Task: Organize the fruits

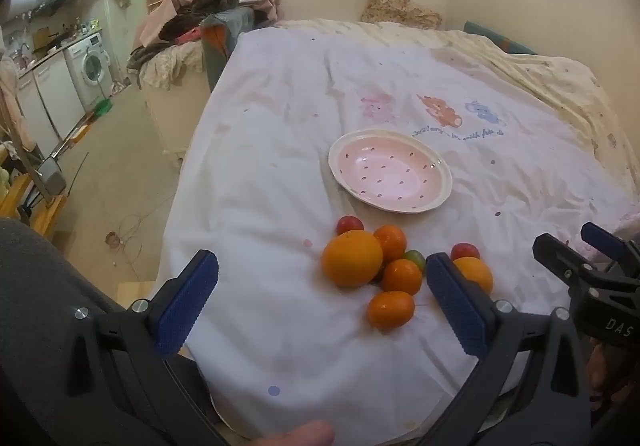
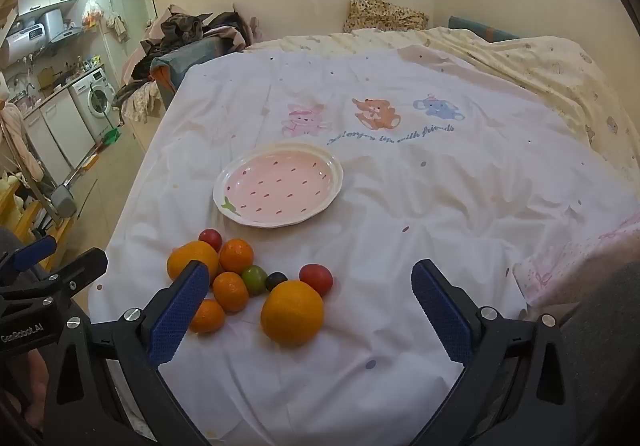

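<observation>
- Left wrist view: left gripper (image 1: 320, 288) hovering over the bed (image 1: 280, 118), jaws standing wide apart, gripping nothing.
- Lying clustered on the sheet between and just beyond the fingers: fruits (image 1: 394, 266), including a big orange (image 1: 352, 264); sitting just behind them, a pink plate (image 1: 438, 168), bare.
- Showing at the right edge: right gripper (image 1: 600, 246).
- Right wrist view: right gripper (image 2: 310, 298) hovering low, jaws spread wide, holding nothing.
- Lying between its fingers: a second orange (image 2: 292, 312), a red tomato (image 2: 316, 279) touching it behind; plate (image 2: 334, 176) sitting beyond the pile.
</observation>
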Tool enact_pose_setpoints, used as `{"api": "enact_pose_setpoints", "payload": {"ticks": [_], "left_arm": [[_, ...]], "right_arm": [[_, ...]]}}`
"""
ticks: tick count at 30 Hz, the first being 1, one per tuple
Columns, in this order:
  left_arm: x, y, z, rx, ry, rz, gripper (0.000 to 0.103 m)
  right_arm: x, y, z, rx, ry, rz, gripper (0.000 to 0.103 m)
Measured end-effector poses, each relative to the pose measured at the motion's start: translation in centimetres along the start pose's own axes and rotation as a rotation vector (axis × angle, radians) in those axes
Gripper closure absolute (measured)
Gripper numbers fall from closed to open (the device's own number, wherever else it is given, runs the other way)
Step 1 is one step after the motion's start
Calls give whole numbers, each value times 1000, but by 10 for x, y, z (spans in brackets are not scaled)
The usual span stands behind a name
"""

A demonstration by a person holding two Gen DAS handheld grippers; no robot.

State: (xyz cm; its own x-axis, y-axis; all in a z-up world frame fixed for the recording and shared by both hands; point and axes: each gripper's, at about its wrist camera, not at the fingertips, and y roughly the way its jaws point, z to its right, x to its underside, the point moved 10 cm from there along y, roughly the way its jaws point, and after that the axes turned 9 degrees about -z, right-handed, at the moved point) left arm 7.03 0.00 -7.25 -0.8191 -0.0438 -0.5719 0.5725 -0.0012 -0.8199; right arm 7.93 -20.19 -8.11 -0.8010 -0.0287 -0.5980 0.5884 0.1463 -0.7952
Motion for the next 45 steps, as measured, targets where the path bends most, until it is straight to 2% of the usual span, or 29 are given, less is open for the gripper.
{"api": "enact_pose_setpoints", "payload": {"ticks": [45], "left_arm": [[0,-1,-5,-11,-3,1,0]], "right_arm": [[-3,-2,1,3,3,15,0]]}}
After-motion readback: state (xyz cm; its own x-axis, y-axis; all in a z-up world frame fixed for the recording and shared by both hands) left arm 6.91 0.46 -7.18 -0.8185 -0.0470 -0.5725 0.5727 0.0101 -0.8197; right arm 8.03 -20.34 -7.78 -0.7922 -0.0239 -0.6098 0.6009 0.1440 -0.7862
